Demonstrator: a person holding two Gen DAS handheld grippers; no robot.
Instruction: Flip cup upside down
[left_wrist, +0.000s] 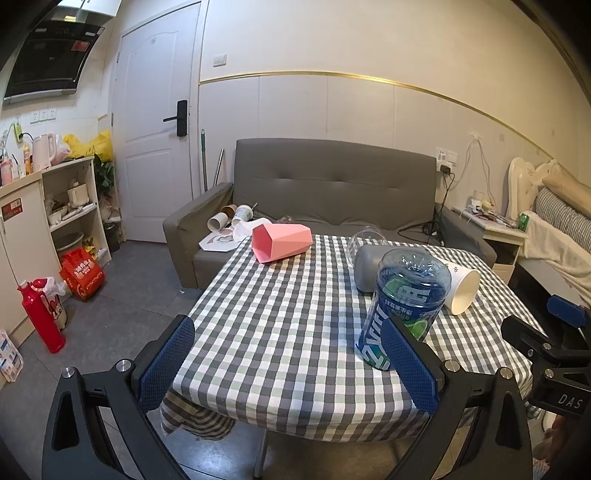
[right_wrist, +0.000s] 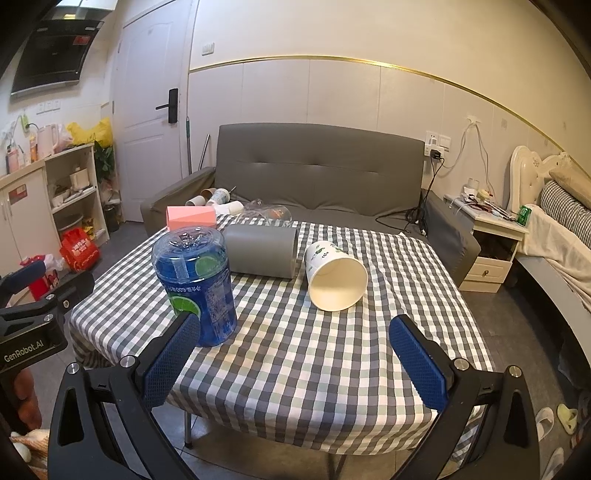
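Right gripper (right_wrist: 294, 354), jaws spread and empty, faces the paper cup (right_wrist: 334, 275) lying sideways ahead.

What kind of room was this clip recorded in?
Most likely a small studio flat, lived in: a grey sofa behind the checked-cloth table, a bed at the right, and a kitchen range hood over a counter at the left.

Both wrist views face the sofa (left_wrist: 332, 192) across one shared checked table (right_wrist: 332, 350)
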